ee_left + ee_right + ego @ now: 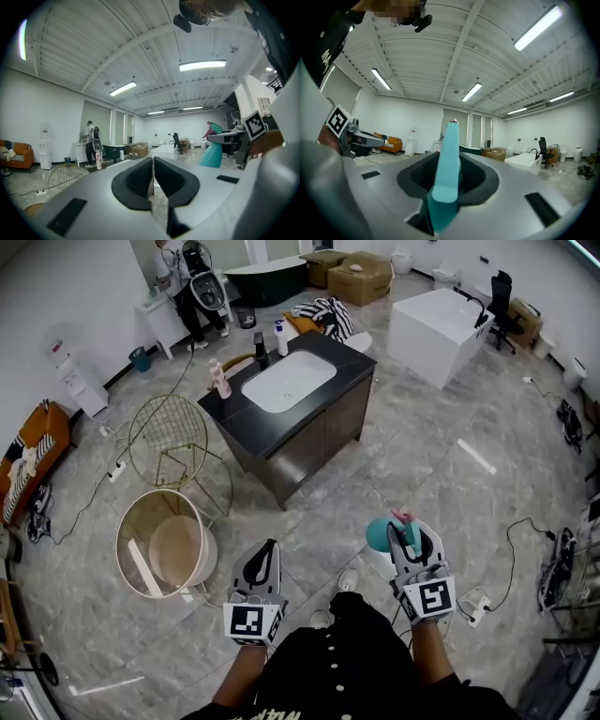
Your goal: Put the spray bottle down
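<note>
We hold the bottle (380, 533) in the right tongs (412, 532), which are clamped on its thin upper part; the right gripper view shows the teal neck rising between the two pads. The left gripper view shows it hanging roughly upright, with the wide base down, the pink nozzle on top and the body below the level of the tongs. Its long axis therefore runs up and down, across the line the tongs point along. The left tongs (267, 551) are closed pad to pad with nothing between them, and they sit beside the right ones, apart from the bottle. The bottle is in the air over the floor (422, 456), close in front of us. The dark worktop (239, 423) with the sink (286, 381) lies well ahead and to the left in the head view. We judge that distance to be what the next move turns on. The right hand must carry the bottle forward and leftward, keep it base-down, and reach a bare stretch of worktop beside the sink before letting go.
</note>
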The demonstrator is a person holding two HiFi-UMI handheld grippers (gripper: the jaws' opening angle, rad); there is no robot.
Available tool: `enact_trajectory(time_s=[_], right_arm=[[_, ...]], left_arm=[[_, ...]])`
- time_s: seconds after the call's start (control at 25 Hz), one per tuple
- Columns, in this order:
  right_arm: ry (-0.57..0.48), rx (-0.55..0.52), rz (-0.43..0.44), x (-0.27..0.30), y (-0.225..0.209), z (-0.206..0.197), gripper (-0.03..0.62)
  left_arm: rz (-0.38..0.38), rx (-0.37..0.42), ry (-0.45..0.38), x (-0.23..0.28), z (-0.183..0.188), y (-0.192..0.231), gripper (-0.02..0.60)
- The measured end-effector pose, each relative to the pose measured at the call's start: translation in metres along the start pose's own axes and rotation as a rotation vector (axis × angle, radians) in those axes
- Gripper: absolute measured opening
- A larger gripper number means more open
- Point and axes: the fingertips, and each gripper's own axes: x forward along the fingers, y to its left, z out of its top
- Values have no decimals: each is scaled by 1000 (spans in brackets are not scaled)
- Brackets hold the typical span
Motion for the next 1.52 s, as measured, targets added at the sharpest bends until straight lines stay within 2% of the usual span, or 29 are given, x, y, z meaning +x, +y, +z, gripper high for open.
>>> enact_trajectory(time_s=[0.36, 0.96, 1.28, 1.52], right_arm=[[20, 38, 0, 68, -30, -16, 114], [-10, 8, 18, 211, -138, -18, 114], [9, 26, 44, 253, -168, -29, 114], [31, 36, 45, 288, -184, -44, 114]], left_arm=[[14, 5, 10, 67, -1, 28, 23], [50, 22, -4, 228, 27, 67, 23], [73, 13, 11, 275, 22, 70, 23], [62, 2, 27, 315, 17, 80, 23]])
